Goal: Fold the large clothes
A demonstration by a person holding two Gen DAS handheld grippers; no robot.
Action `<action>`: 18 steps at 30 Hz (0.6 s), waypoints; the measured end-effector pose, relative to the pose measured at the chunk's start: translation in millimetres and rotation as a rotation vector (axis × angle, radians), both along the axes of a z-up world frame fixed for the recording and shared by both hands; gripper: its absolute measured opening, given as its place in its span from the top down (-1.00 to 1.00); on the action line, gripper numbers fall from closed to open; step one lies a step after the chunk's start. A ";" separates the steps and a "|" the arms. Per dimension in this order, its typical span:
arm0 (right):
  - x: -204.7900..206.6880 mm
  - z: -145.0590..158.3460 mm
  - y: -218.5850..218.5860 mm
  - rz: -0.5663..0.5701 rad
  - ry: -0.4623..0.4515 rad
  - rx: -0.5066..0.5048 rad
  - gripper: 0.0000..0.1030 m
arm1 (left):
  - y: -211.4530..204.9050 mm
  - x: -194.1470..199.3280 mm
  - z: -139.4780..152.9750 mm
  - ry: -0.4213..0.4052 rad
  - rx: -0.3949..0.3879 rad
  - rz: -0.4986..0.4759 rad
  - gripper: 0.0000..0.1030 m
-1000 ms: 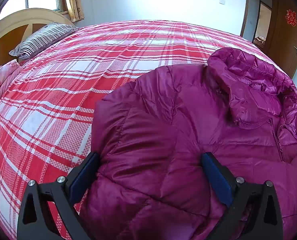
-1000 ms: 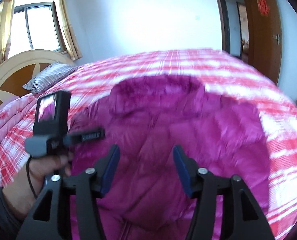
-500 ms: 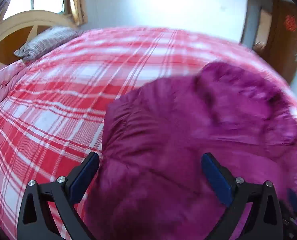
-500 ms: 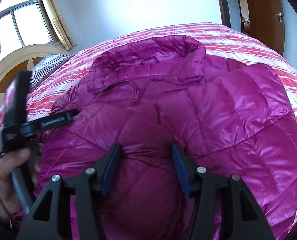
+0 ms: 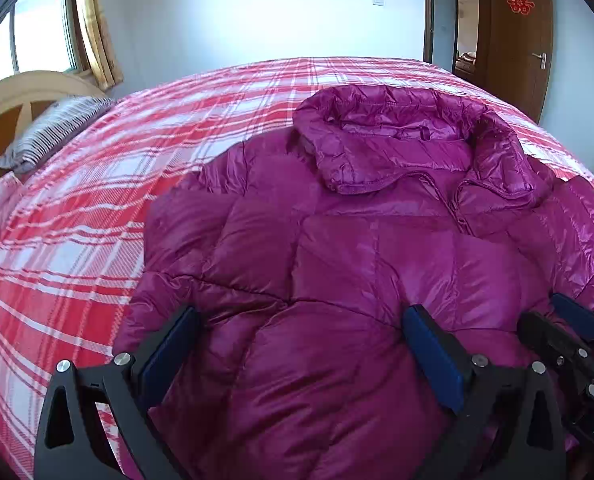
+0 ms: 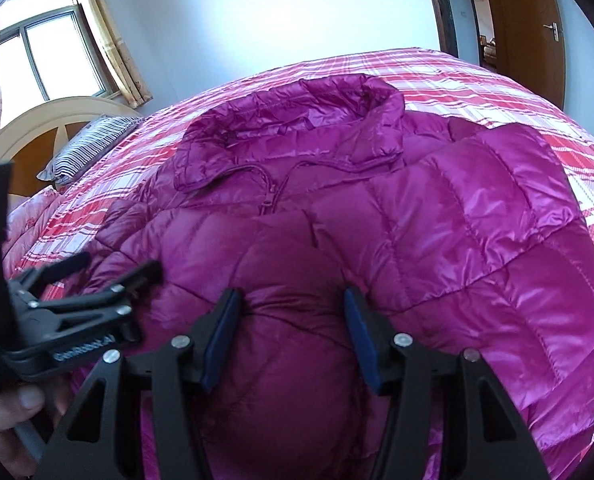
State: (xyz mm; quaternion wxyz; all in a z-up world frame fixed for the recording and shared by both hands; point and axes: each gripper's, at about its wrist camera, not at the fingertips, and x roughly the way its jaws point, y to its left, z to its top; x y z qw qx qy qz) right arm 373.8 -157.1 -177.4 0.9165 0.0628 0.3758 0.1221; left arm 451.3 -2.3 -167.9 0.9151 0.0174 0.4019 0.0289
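**Both grippers down on the puffy magenta jacket**

So the magenta down jacket is lying spread on the red-and-white plaid bedspread, collar toward the far wall, zipper running down the front. A sleeve looks folded in across the chest – quilted panels bunch up right in front of both cameras.

Left gripper has its jaws spread wide, sitting over a big puff of jacket fabric near the hem side. The blue pads flank the fabric but don't look like they're squeezing it.

Right gripper is about half open, with a rounded bulge of jacket pushed up between the pads – hard to tell if they're actually pinching it or just resting against it.

Each gripper shows up in the other's view, just beside one another. A striped pillow sits by the headboard, well apart from the jacket.
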 end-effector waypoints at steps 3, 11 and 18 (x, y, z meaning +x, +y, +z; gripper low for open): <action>0.6 -0.1 1.1 -0.001 0.003 -0.006 -0.10 | -0.6 3.8 -6.3 0.013 0.006 -0.001 -0.98; 1.2 -1.0 4.8 -0.006 0.003 -0.041 -0.10 | -2.5 2.6 -8.2 0.011 0.008 0.002 -0.98; 1.2 -1.3 9.6 -0.012 0.003 -0.080 -0.11 | -0.1 5.0 -10.3 0.024 -0.017 0.000 -0.98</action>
